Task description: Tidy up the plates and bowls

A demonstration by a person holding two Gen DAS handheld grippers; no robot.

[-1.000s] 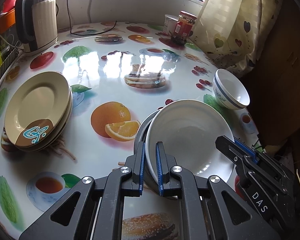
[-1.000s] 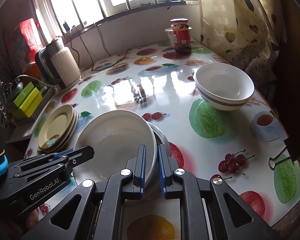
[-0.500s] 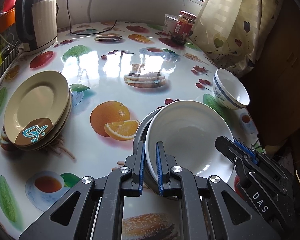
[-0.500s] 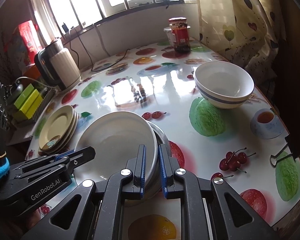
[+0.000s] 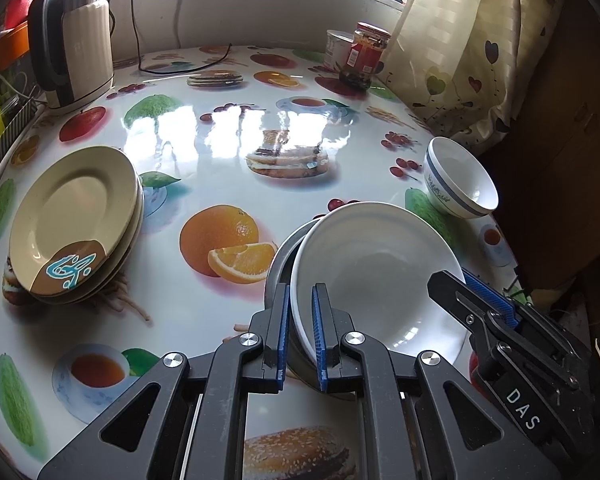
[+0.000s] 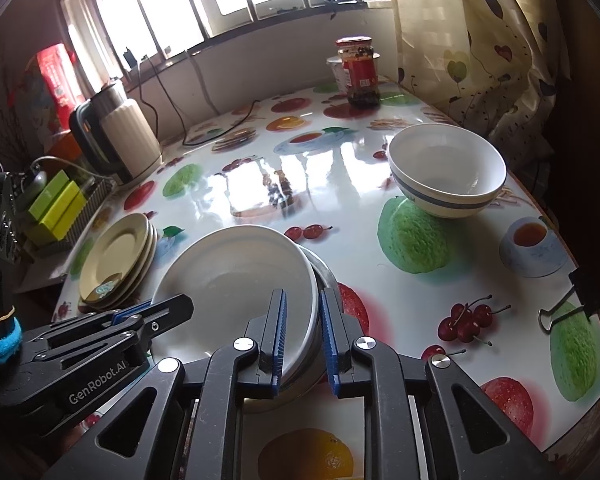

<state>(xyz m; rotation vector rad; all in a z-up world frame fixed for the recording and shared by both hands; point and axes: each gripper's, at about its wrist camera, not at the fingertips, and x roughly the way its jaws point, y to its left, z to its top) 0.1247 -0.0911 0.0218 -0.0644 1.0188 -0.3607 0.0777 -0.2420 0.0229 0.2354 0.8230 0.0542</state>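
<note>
Left gripper clamped — apparently tight, right gripper jaws opening

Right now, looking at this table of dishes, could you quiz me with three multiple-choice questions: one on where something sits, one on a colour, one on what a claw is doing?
1. Where is the stack of beige plates in the left wrist view?
A. At the table's left side
B. Beside the red jar
C. Under the kettle

2. What colour is the band around the small bowl?
A. Red
B. Blue
C. Green

3. What is the left claw doing?
A. Hanging wide open over bare table
B. Gripping the kettle's handle
C. Pinching the rim of the big white bowl

Answers:
1 A: the plates lie near the left edge, far from the jar and kettle.
2 B: a blue stripe circles it below the rim.
3 C: its blue pads close on the white rim.
</note>
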